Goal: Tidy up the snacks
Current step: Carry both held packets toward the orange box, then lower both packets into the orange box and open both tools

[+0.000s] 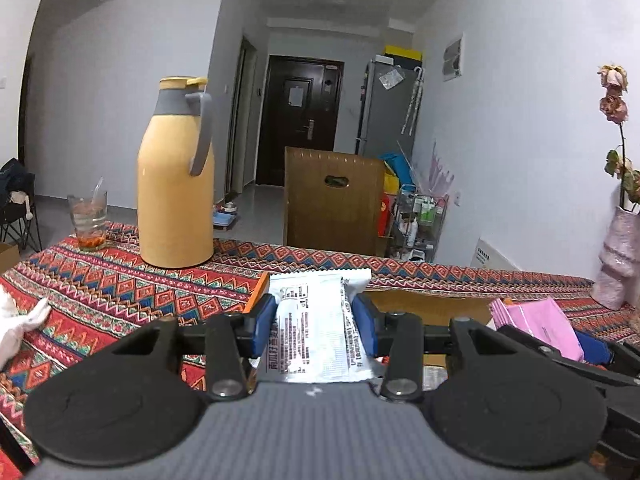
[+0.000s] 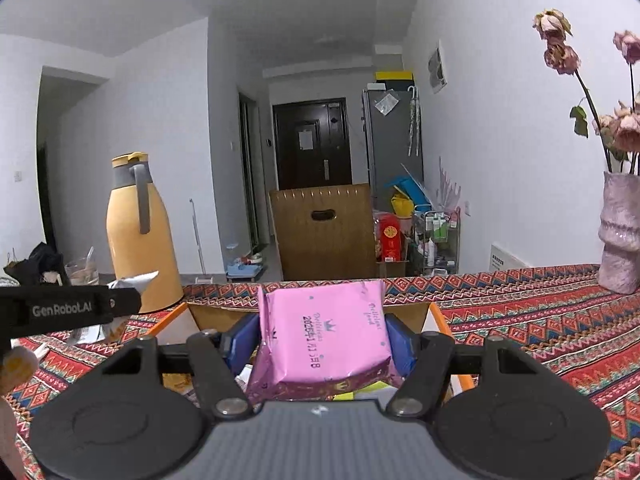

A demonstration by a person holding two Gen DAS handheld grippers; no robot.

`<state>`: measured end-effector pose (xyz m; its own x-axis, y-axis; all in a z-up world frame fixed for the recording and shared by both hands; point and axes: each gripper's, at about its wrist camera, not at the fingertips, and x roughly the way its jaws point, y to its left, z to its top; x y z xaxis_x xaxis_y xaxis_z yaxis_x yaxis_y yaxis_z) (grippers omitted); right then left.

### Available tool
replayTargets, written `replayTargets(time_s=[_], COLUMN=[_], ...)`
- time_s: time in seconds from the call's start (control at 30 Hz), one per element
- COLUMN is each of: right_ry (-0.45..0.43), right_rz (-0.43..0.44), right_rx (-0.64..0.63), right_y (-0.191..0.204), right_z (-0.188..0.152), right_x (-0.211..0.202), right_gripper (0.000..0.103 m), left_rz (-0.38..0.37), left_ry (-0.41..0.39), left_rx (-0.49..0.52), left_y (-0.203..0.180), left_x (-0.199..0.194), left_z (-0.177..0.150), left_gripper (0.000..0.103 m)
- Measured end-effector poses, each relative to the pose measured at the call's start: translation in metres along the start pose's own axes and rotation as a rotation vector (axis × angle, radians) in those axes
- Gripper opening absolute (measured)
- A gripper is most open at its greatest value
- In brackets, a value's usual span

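left gripper (image 1: 316,320) fingers clamped on a white packet (image 1: 316,332), right gripper (image 2: 320,344) fingers clamped on a pink packet (image 2: 324,340), box (image 2: 408,312) at 12 o'clock on the bench (image 2: 520,320)

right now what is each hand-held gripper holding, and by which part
Left hand-held gripper: white snack packet, clamped across its side edges. Right hand-held gripper: pink snack packet, likewise by its sides.

Both views are lit evenly by cool, dim indoor light from overhead. Strong fisheye bending is seen at the edges, with dark corner vignetting. Soft shadows are cast. The far dark door (image 1: 301,120) is rendered slightly soft; no glare is noted.
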<state>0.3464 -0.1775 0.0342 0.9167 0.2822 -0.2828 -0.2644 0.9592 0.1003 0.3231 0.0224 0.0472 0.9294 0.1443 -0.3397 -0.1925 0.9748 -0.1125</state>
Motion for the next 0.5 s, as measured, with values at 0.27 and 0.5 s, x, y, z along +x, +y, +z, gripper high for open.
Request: replayTargets(time_s=[0.27,0.5], right_ry=[0.052,0.076], right_rz=[-0.001,-0.016], right_rx=[0.008,0.008], right_y=[-0.005,-0.004], right_z=[-0.019,-0.025], right_x=[0.015,0.021], right_gripper=[0.066,0.066], left_rz=[0.001,-0.003], left_ry=[0.047,0.043], left_rx=[-0.028,-0.002], left_y=[0.015,0.009], left_x=[0.017,0.016], left_z=[-0.012,-0.018], left_gripper=[0.044,0.044])
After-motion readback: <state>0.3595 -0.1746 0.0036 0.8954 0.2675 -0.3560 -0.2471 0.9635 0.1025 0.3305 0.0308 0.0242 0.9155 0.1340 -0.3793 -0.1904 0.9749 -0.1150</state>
